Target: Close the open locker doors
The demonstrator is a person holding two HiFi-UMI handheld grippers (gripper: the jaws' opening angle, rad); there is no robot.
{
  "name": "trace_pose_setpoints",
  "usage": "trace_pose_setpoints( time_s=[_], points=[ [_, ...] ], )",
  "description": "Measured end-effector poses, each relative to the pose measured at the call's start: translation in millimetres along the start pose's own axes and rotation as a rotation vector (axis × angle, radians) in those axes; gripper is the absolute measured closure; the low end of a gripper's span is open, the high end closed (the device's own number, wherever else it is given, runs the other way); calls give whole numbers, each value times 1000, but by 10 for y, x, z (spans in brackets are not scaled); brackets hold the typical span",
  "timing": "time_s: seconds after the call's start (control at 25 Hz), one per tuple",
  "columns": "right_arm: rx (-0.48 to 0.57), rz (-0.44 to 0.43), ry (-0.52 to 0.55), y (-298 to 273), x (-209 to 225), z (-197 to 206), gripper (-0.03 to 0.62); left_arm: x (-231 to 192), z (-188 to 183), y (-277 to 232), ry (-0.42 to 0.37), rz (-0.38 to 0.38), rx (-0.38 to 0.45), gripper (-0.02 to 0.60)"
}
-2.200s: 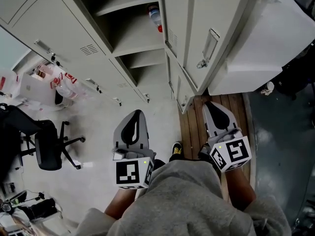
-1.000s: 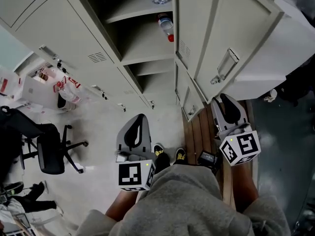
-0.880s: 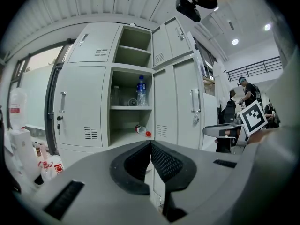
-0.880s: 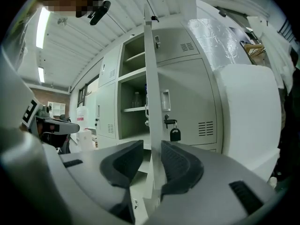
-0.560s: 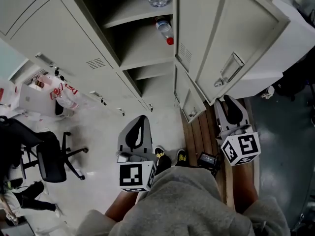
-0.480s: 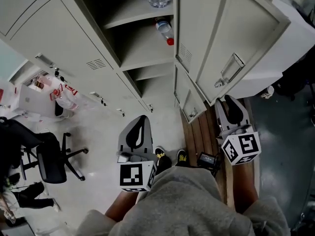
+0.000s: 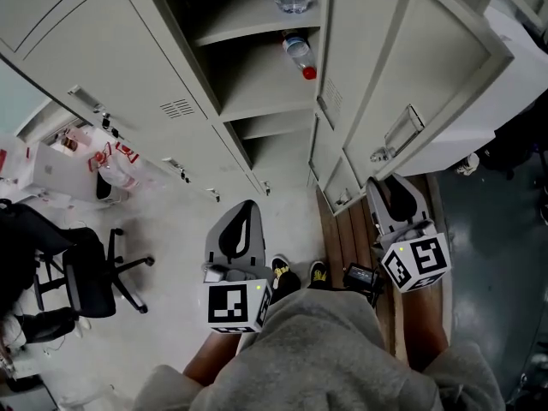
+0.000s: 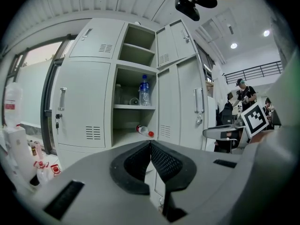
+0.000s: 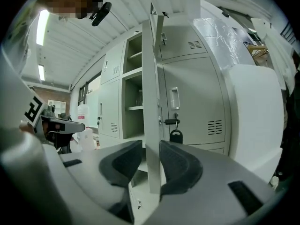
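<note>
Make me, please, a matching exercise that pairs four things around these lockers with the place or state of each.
Things:
1. left gripper
2. red-capped bottle
3. blue-labelled bottle
4. office chair

Place or state:
a. standing upright
b. on the floor, left of the person
c. shut, nothing between the jaws
d. lying on its side

Pairs: 1-c, 2-d, 3-a, 4-b.

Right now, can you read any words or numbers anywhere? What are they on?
Nothing here can be read as text.
Label on the standing water bottle: too small to read.
Red print on the plastic bags: blurred, unreadable.
Marker cubes: only black-and-white square patterns, no letters or numbers.
Locker doors: no numbers or signs that I can see.
</note>
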State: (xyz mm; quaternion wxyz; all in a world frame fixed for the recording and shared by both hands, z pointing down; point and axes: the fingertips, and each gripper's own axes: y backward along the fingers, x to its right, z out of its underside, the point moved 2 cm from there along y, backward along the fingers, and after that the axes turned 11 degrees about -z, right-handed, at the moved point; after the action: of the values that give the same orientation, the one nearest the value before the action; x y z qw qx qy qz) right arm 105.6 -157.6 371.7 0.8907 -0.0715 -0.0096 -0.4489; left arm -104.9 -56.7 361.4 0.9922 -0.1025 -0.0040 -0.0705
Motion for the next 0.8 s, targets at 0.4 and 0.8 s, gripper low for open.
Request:
trace_pose_setpoints(
  time_s=[0.4, 0.8],
  points=[
    [-11, -81, 32, -285, -406, 5, 467, -261, -8, 66, 11, -41, 16, 571],
    [-9, -149, 48, -534, -747, -2, 465, -458, 27, 38, 8, -44, 9, 571]
  ],
)
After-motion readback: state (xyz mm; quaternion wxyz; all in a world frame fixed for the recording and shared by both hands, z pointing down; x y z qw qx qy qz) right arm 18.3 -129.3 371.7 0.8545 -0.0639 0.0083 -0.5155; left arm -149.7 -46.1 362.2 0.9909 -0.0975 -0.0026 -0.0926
